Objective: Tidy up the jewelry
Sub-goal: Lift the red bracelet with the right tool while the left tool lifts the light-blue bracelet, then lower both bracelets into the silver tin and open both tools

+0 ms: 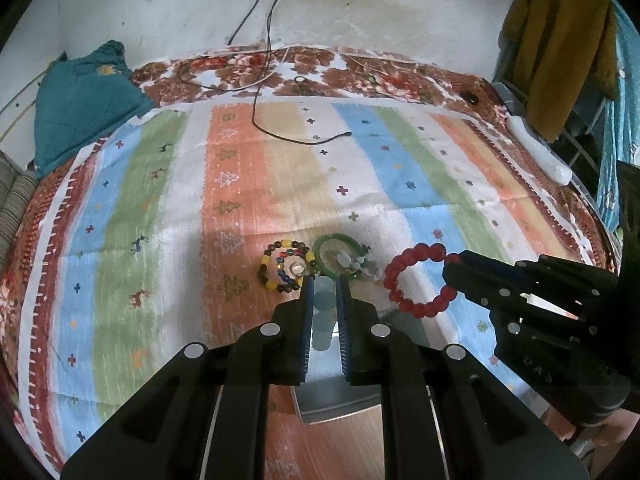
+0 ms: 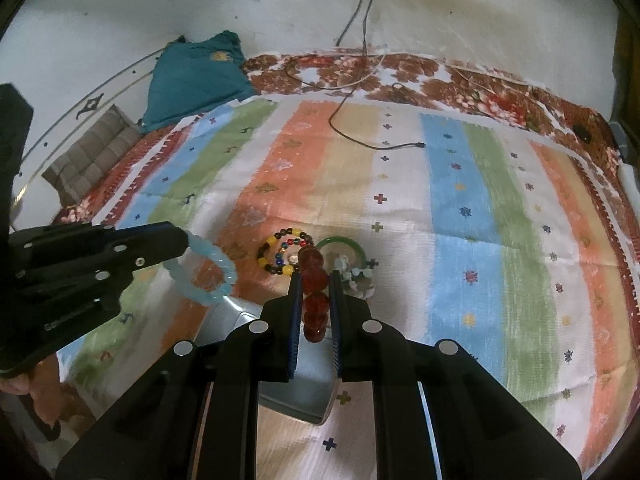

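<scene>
My left gripper (image 1: 325,280) is shut on a pale blue bead bracelet (image 1: 323,312), which hangs above the striped cloth; in the right wrist view that bracelet (image 2: 208,272) dangles from the left gripper (image 2: 185,240). My right gripper (image 2: 314,278) is shut on a red bead bracelet (image 2: 314,296), whose ring (image 1: 416,280) hangs from the right gripper (image 1: 450,264) in the left wrist view. On the cloth lie a yellow and dark bead bracelet (image 1: 285,266), a green bangle (image 1: 334,246) and a small pale charm piece (image 1: 358,266). A grey metal box (image 2: 296,376) sits below both grippers.
A black charging cable (image 1: 280,128) trails from the wall across the far half of the cloth. A teal cushion (image 1: 84,100) lies at the back left. A white power strip (image 1: 536,148) lies at the right edge, beside a chair draped with mustard cloth (image 1: 560,40).
</scene>
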